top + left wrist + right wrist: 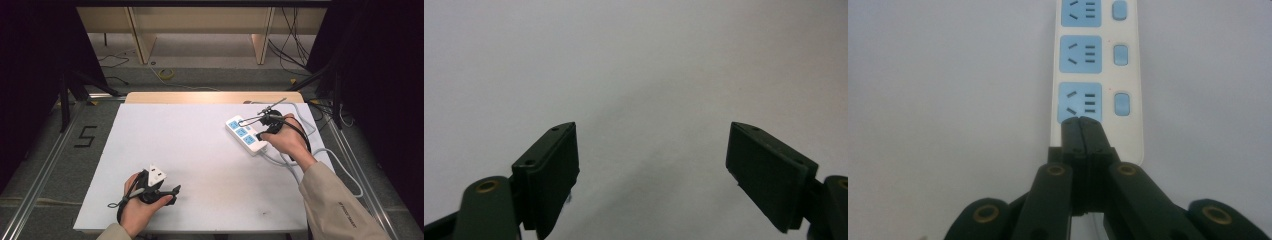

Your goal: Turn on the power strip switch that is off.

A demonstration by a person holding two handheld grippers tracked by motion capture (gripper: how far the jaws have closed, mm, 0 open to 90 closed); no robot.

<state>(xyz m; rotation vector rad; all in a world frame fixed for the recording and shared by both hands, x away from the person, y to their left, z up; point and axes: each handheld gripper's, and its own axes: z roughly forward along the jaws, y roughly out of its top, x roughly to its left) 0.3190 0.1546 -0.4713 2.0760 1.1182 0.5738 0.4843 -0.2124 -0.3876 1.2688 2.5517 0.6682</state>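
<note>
While I watch from the high view, my left gripper (pixel 172 192) sits nearest, low on the white table (pixel 200 165), held in the left hand (pixel 137 205). Its jaws stand wide apart with nothing between them; the left gripper view (pixel 651 165) looks along them at bare tabletop. Farther up and to the right, the right hand (pixel 287 142) carries the right gripper (pixel 260 136) at the near end of the white power strip (pixel 245 134). That strip lies flat near the table's far right corner, angled, blue sockets up. From the right gripper view (pixel 1081 122), the jaws are pressed fully together, gripping nothing, tips over the nearest blue socket (pixel 1080 100) of the strip (pixel 1133 80). Whether the tips touch it I cannot tell. Beyond, the strip's grey cable (pixel 345 165) loops off the table's right edge.
</note>
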